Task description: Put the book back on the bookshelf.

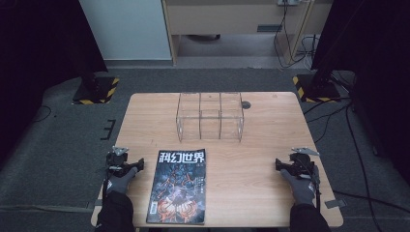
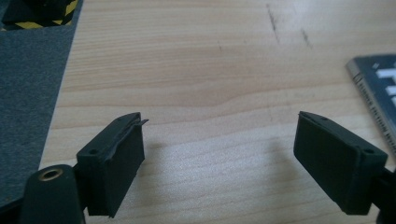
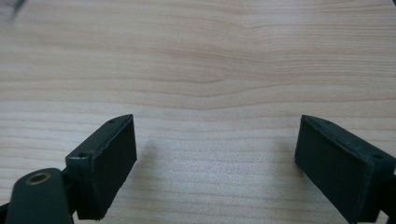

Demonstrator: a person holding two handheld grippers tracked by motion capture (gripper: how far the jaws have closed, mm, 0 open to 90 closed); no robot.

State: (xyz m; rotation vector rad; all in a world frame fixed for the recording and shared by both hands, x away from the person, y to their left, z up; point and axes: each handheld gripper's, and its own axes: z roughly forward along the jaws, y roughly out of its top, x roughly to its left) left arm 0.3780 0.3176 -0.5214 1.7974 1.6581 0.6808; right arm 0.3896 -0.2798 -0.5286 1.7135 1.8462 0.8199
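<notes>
Both grippers (image 1: 141, 164) (image 1: 277, 164) low, jaws wide.

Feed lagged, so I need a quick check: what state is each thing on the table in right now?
magazine: closed, flat, cover up, at the near edge.
clear organizer: upright, compartments empty.
left gripper: open, nothing between the jaws, beside the magazine.
right gripper: open, over bare table.

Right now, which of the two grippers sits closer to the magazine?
The left gripper, just off the magazine's left edge; the right gripper is across bare table, much farther away.
</notes>
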